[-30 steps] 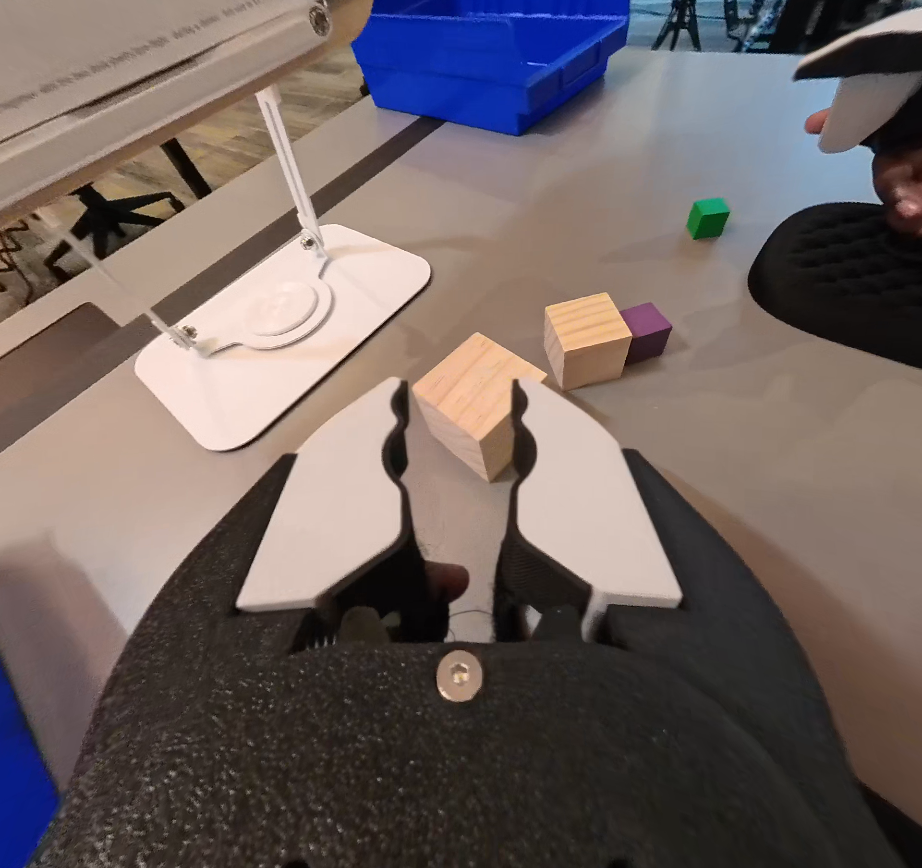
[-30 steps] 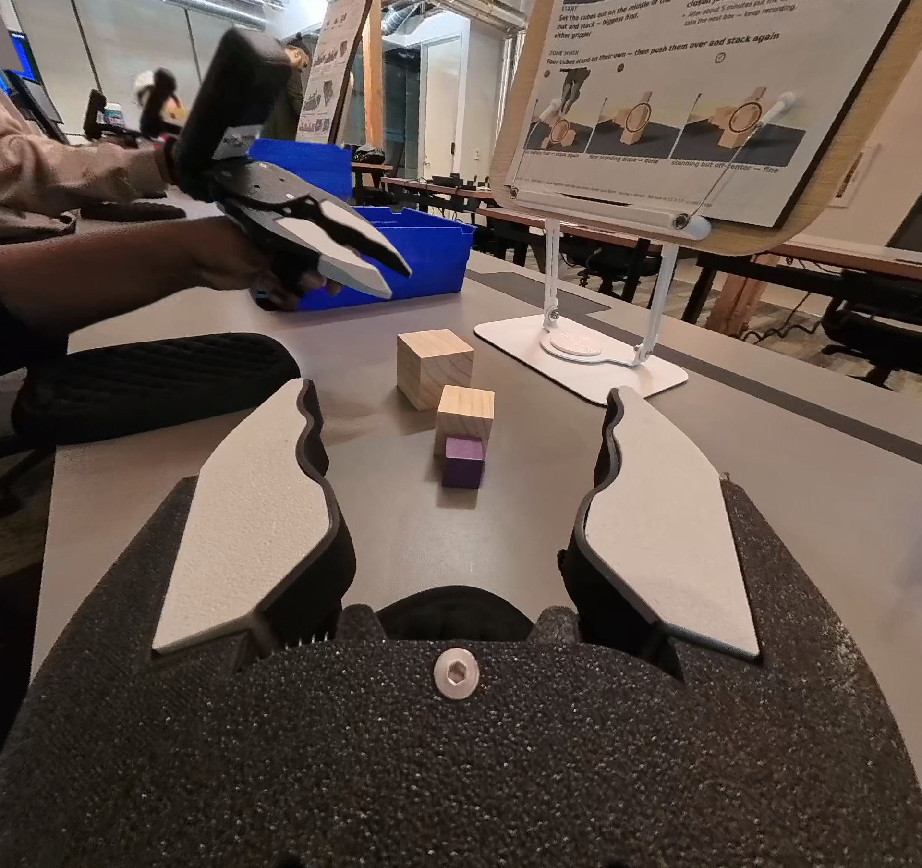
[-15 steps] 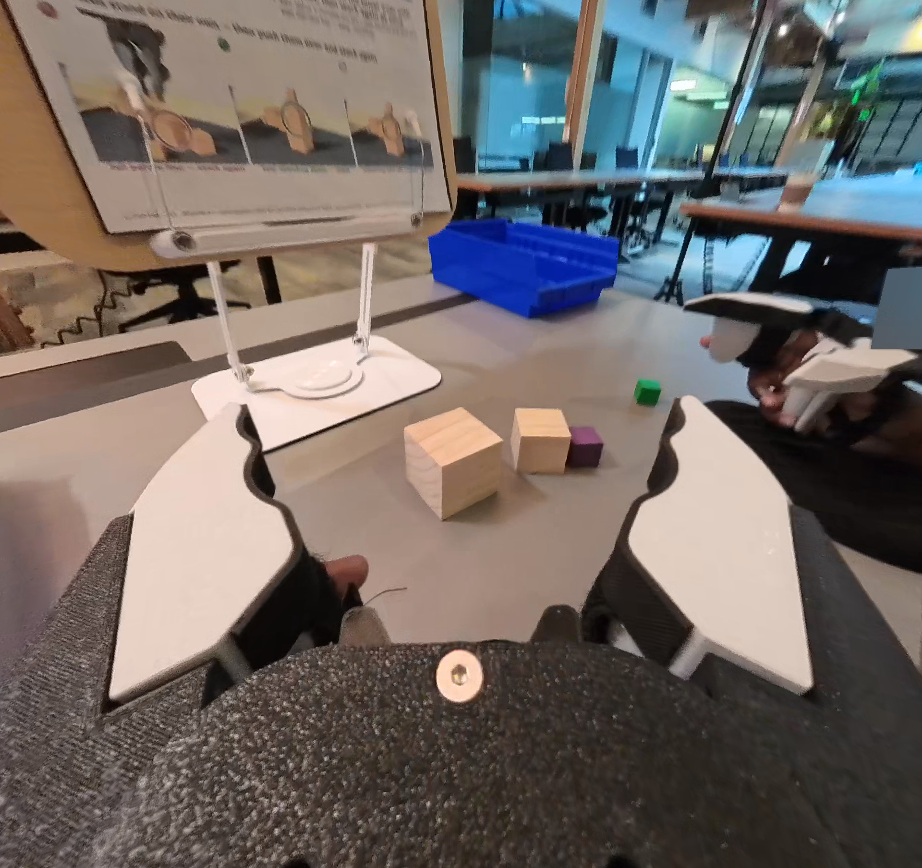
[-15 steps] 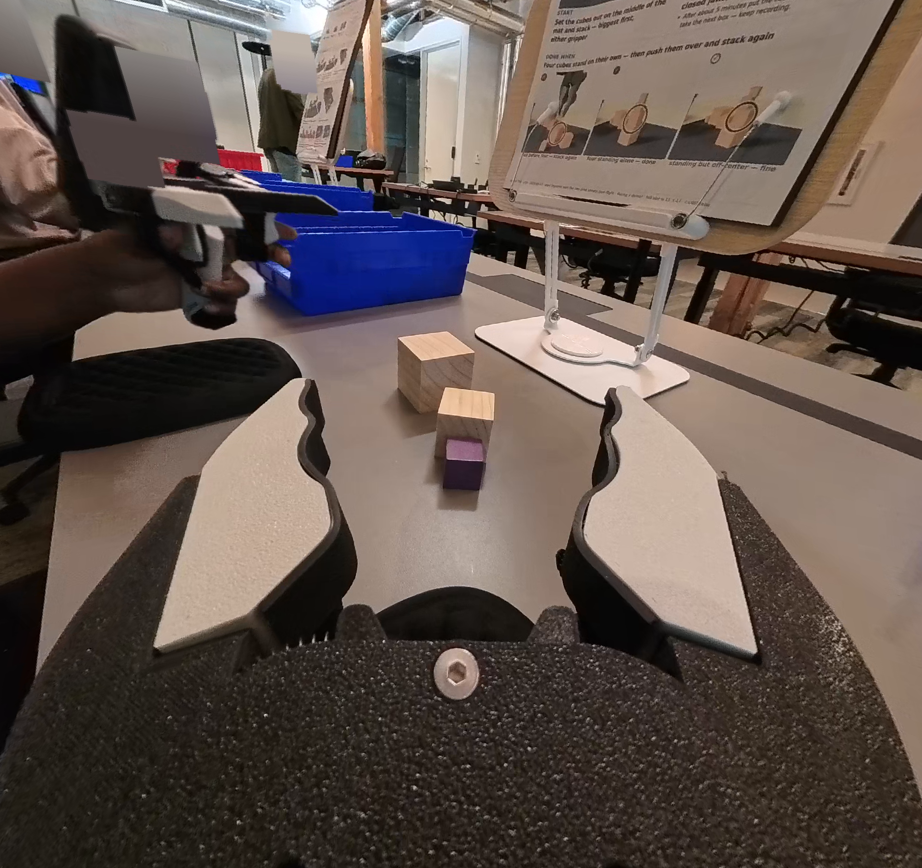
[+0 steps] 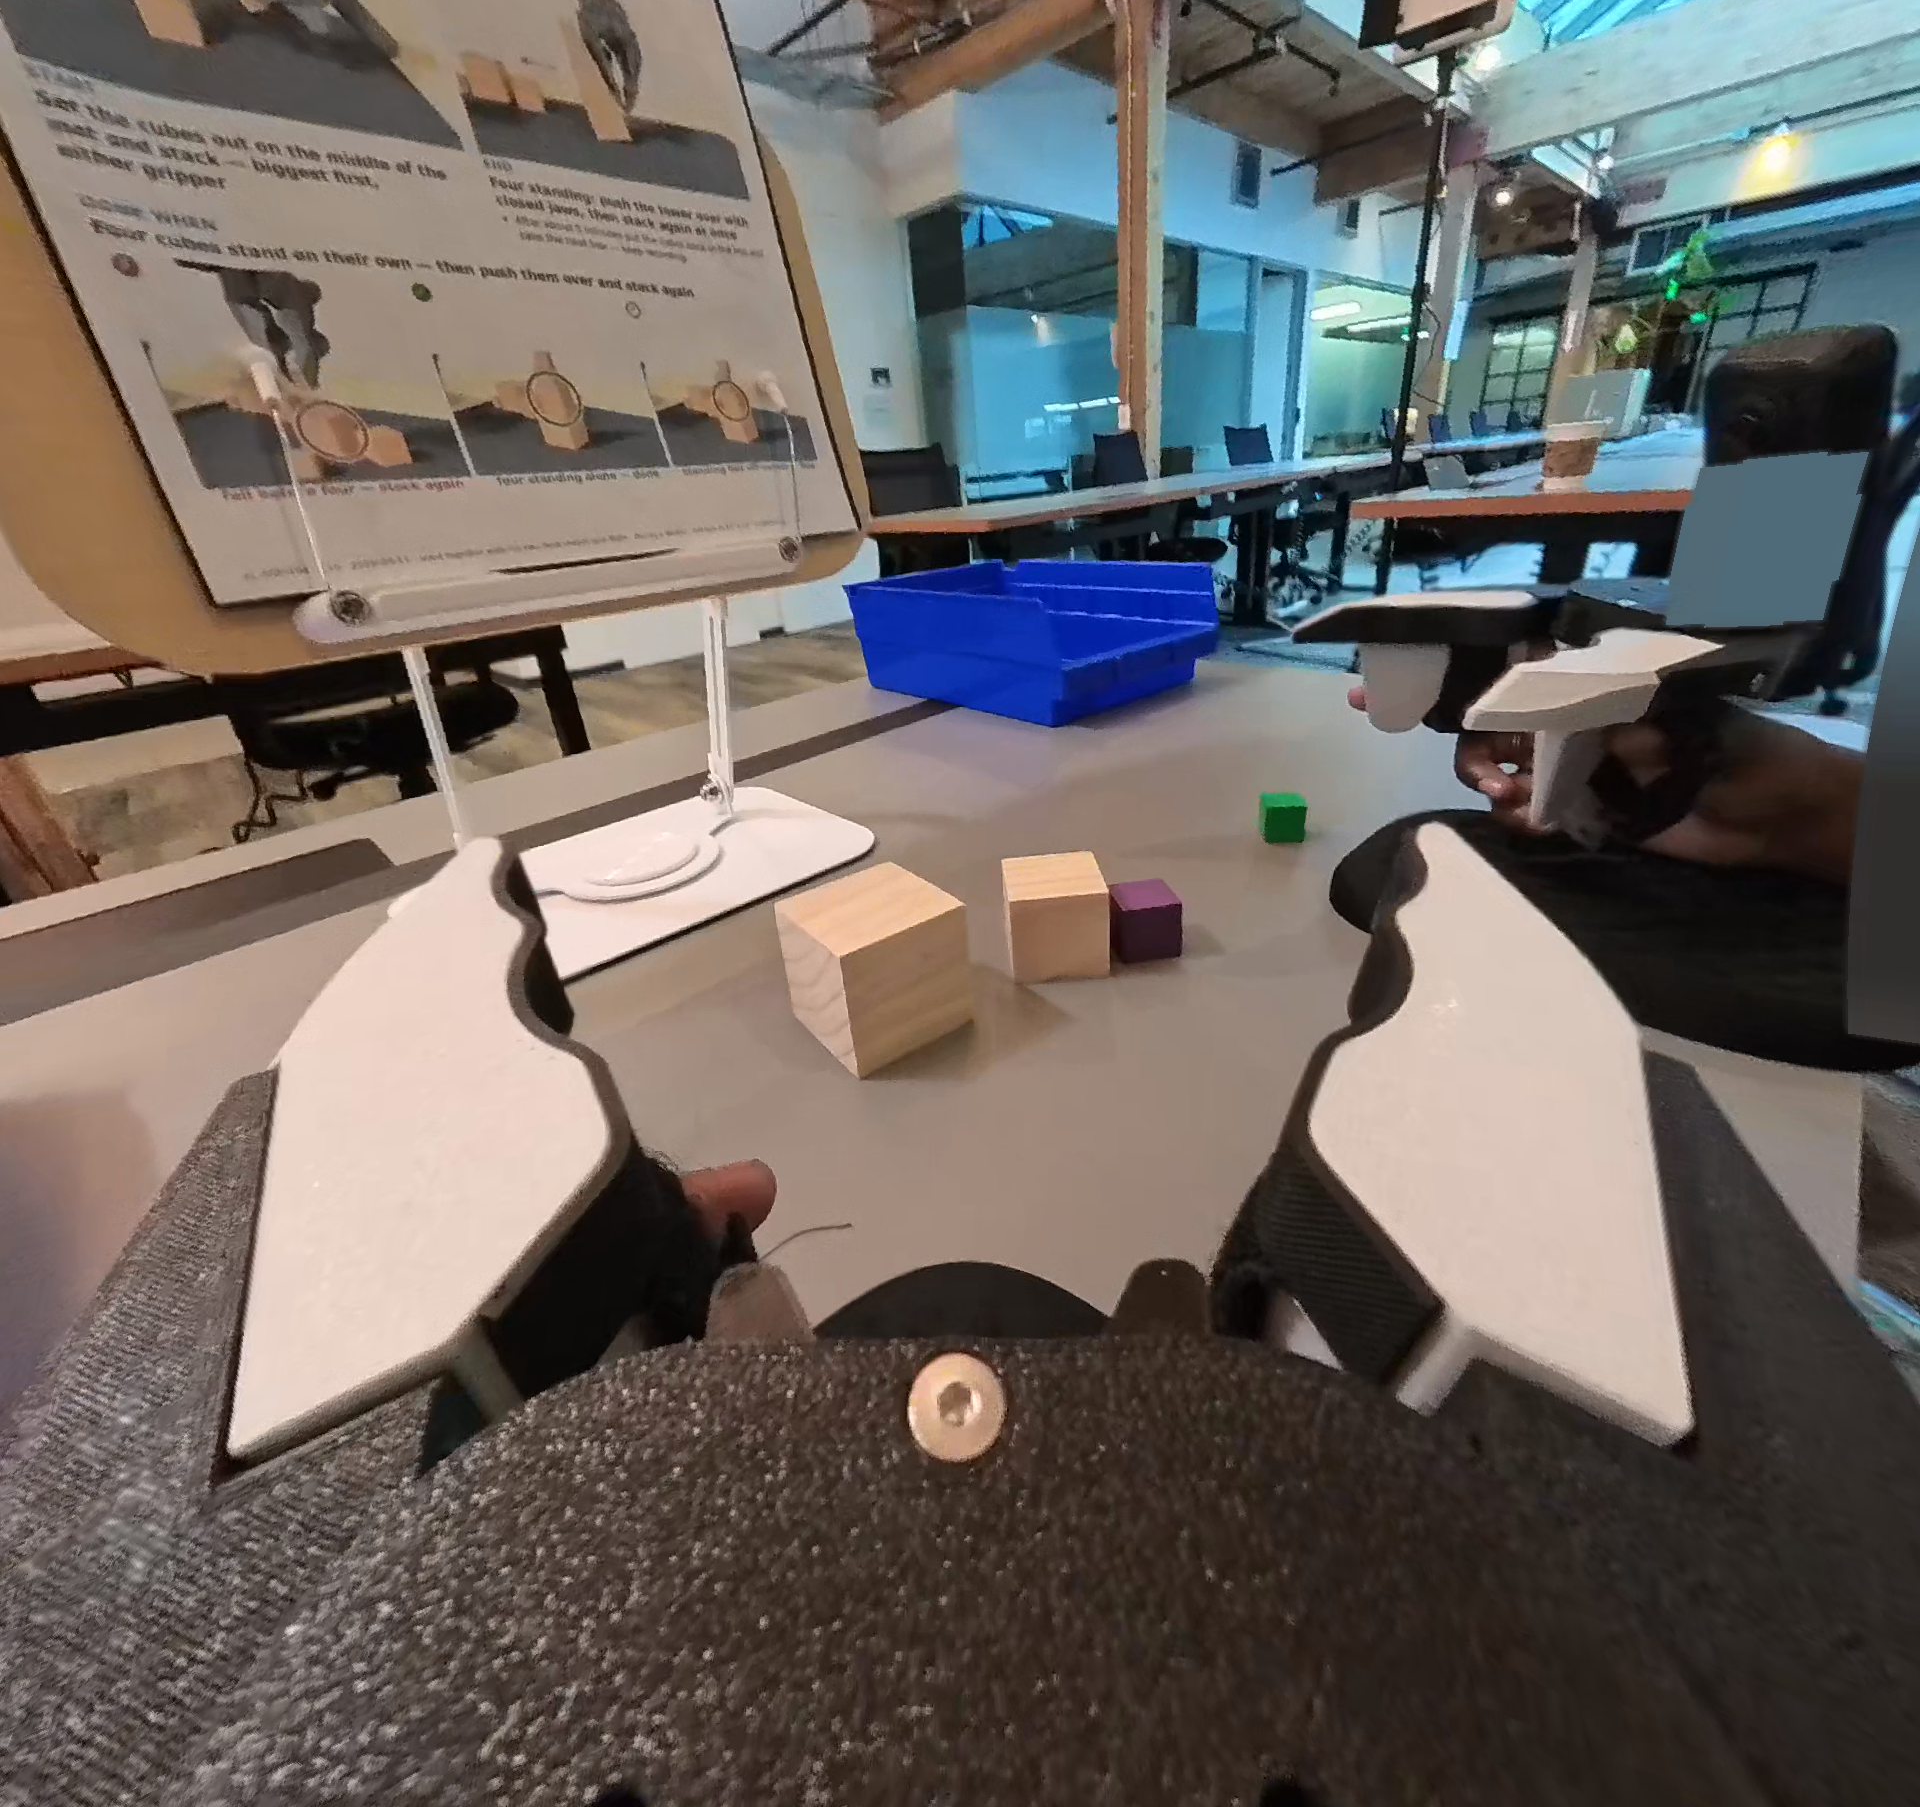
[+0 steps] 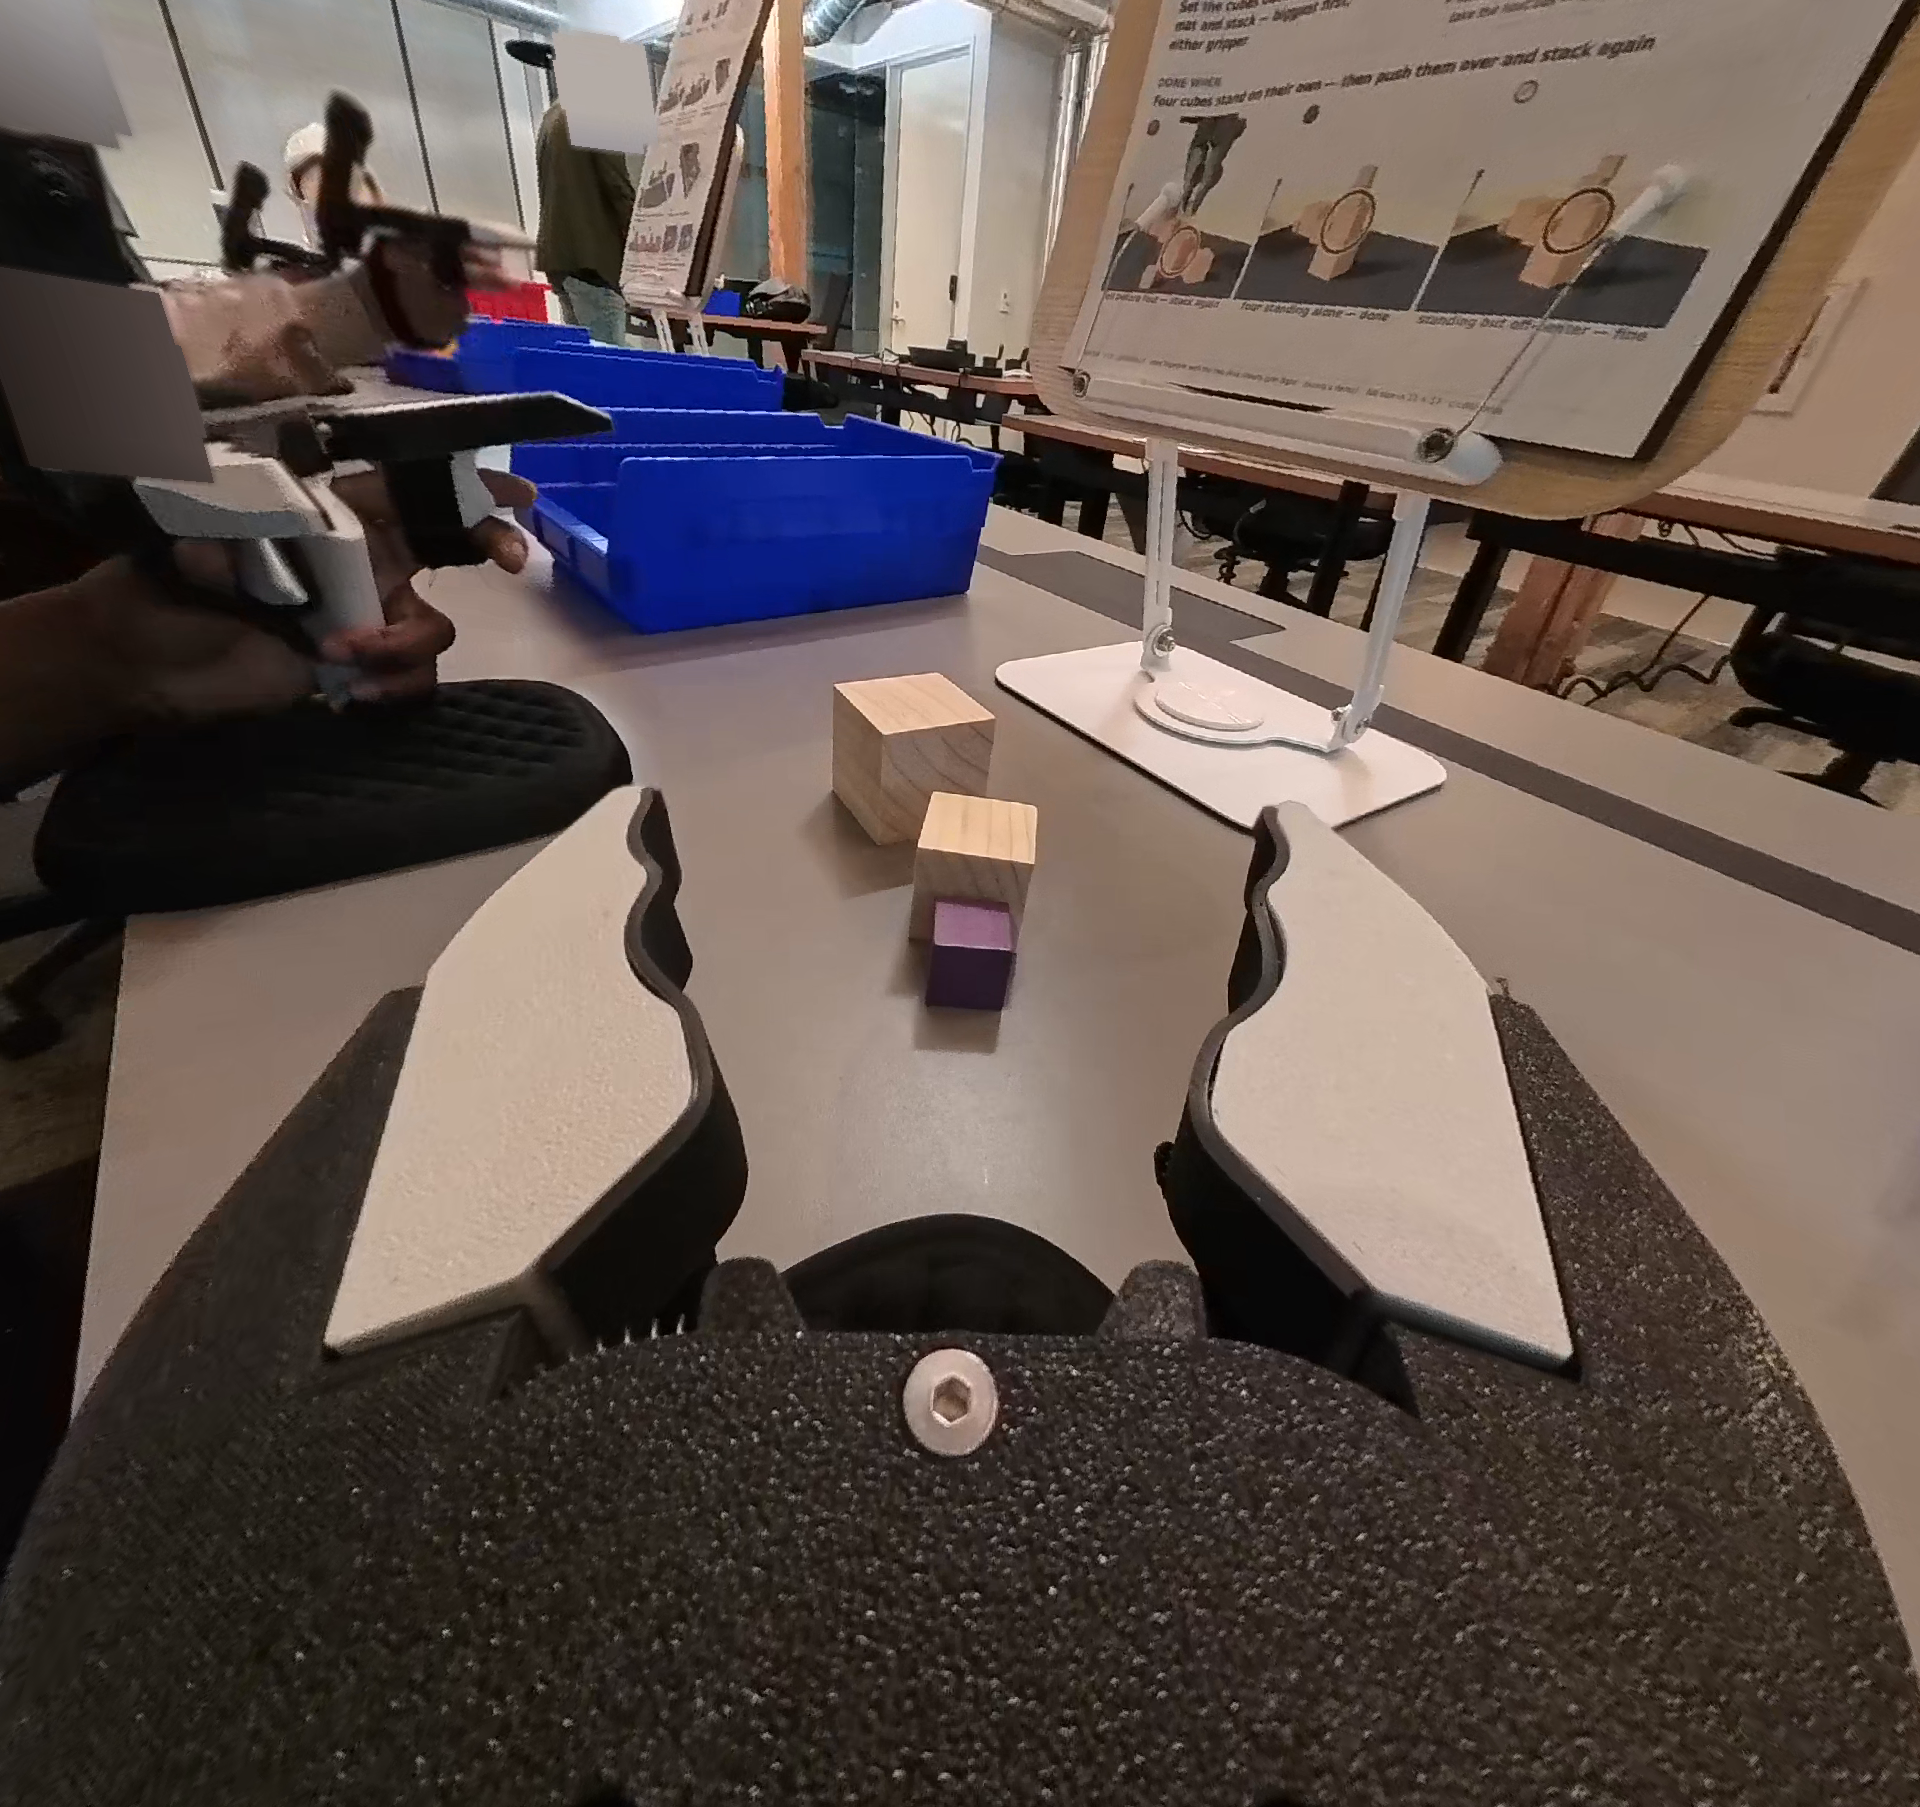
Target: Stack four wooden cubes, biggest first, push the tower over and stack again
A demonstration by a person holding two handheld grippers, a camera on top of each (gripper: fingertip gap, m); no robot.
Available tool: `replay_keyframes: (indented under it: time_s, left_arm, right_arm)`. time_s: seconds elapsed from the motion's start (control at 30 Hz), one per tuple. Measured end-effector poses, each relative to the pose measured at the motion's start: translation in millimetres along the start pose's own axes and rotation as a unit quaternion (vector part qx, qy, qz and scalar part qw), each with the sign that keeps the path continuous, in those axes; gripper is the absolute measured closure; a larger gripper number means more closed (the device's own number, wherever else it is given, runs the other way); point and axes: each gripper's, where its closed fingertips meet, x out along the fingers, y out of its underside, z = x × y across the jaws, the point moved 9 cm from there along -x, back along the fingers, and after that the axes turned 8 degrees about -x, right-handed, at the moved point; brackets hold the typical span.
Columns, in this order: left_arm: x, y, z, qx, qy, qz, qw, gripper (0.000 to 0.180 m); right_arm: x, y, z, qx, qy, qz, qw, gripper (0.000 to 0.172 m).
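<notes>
While both tools are being held above it, the grey table [image 5: 1039,1134] is being occupied by every loose item in view. At its far edge a blue bin [image 5: 1029,656] is being kept well apart from the blocks, and a white stand base [image 5: 717,853] carrying an instruction board [image 5: 416,230] is standing nearer. A black padded rest [image 6: 312,781] is being used under the person's arms. The left gripper [image 5: 945,874] is being held spread to its widest, with nothing between its fingers; the large wooden cube [image 5: 878,962] is lying nearest to it, ahead of the tips and untouched. The right gripper [image 6: 956,822] is being held wide open as well, gripping nothing, with the purple cube [image 6: 969,952] lying just ahead of its tips. That purple cube is being pressed against, or is sitting just beside, the medium wooden cube [image 6: 975,858]; contact cannot be confirmed. A small green cube [image 5: 1282,815] is being left alone, well apart from the rest. As a judgement, the adjoining pair is posing the main risk: a finger being lowered beside either one is likely to nudge its neighbour.
</notes>
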Motion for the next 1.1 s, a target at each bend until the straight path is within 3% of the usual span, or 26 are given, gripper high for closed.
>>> replay_keyframes:
  time_s: [0.77,1.1]
  left_arm:
    - [-3.1,5.5,-1.3,0.01,-0.012,-0.01,1.0,0.038]
    - [-3.2,5.7,-1.1,0.009,-0.014,-0.01,1.0,0.04]
  right_arm:
    - [7.6,-3.6,-1.1,0.007,-0.032,0.037,0.999,0.066]
    - [29.1,-32.3,-16.0,-0.068,-0.113,0.131,0.983,0.065]
